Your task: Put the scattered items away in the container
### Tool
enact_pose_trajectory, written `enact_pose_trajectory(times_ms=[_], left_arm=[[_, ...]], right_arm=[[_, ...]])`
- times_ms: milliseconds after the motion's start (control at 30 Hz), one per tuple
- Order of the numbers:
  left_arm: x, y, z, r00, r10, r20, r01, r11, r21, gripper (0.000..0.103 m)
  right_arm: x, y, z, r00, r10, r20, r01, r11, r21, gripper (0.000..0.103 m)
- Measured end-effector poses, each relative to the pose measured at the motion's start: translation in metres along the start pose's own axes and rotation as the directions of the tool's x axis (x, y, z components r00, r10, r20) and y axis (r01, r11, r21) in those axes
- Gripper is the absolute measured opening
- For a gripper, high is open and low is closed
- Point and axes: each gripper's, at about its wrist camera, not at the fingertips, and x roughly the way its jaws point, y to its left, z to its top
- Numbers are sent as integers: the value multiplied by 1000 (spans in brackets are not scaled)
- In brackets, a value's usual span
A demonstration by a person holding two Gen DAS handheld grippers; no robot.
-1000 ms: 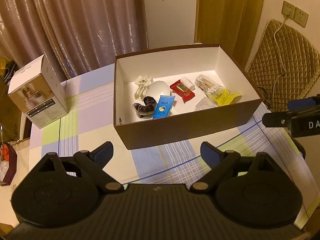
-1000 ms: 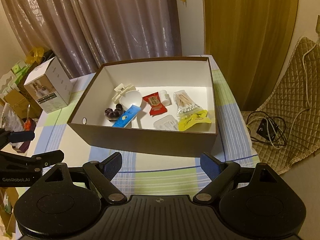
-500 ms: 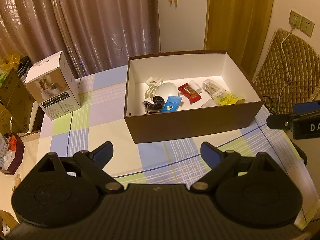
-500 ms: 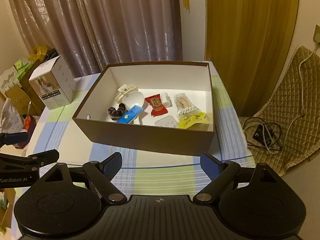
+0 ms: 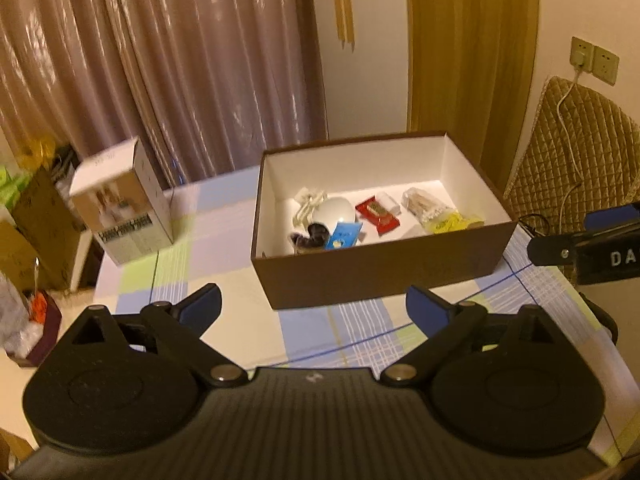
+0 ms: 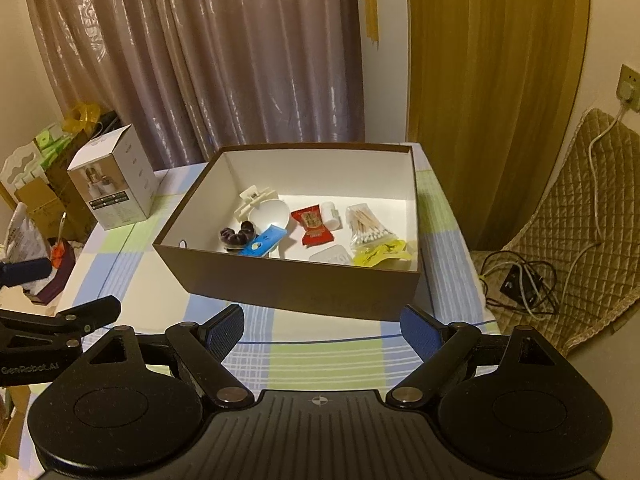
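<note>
— What sort of place is this?

— A room in a home, by the look of it. Long pinkish curtains hang to the floor beside a mustard-yellow drape.

— Anything else?

— A checked tablecloth in blue, green and cream covers the table. A quilted chair cushion has a white cable running to a wall socket. Shopping bags and cartons are piled at the left, near a white product box.

— And the light?

— Warm and dim, like indoor lamps.
</note>
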Motion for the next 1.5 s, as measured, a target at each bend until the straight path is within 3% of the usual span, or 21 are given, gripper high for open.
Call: enact_pose_trajectory(times_ms=[500,1300,1500], left_arm=[[-20,-6,-3,1000,-3,24,4,999,-51,97],[-24,-6,-25,999,2,-32,-4,997,-73,98],[-20,-6,-25,999,-27,-35,24,997,-79,99]], right_arm=[[-17,-2,-14,1000,9,30,-9,1000,-16,90],[-22,6,-33,999,44,19,-43,999,-24,91],[-19,6,-34,999,41,10,-41,999,-14,90]])
